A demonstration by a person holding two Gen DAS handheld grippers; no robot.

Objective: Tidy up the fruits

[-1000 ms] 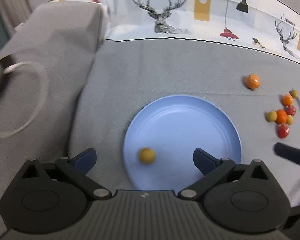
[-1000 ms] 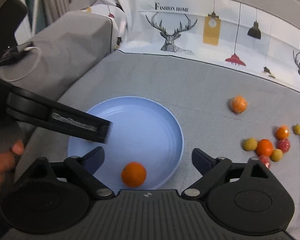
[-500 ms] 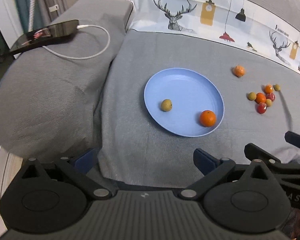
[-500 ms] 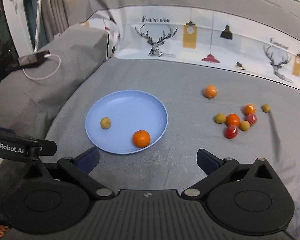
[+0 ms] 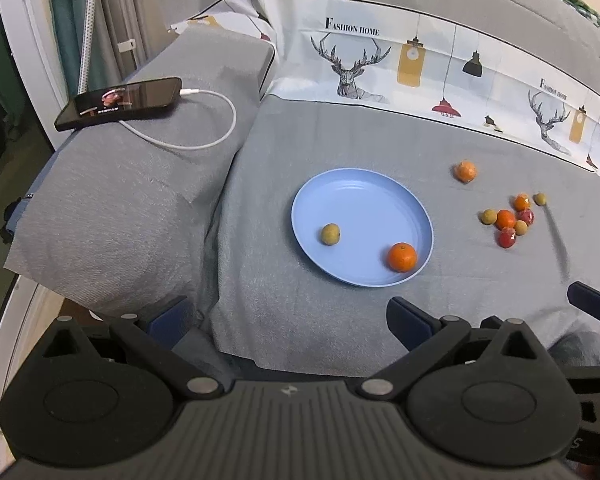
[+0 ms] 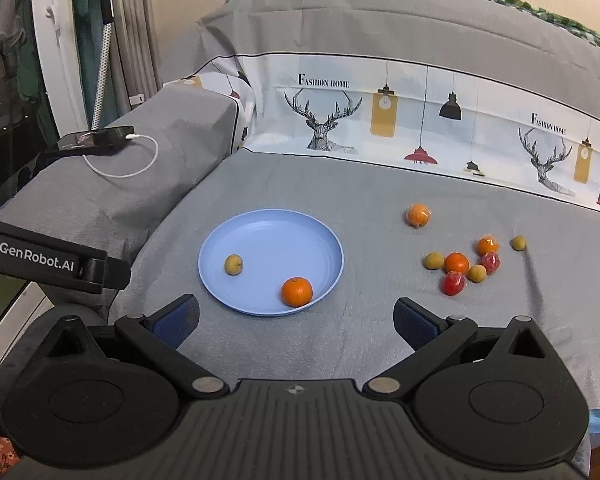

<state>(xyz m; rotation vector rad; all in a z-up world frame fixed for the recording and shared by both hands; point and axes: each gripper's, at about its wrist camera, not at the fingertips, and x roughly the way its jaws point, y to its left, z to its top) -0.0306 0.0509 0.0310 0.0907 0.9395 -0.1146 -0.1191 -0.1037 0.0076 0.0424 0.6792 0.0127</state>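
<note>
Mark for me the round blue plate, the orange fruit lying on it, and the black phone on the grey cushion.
Round blue plate (image 6: 300,226): right wrist view, bare far floor near the rim.
Orange fruit on the plate (image 6: 297,291): right wrist view, centre of its skin.
Black phone (image 5: 128,98): left wrist view, middle of its screen.

My left wrist camera looks forward and down over its open fingers from well back; my right one does likewise, lower and further right. Both share the blue plate ahead.

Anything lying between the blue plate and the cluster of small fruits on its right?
Nothing: only bare grey cloth separates the round blue plate from the fruit cluster, clearest in the right wrist view.
</note>
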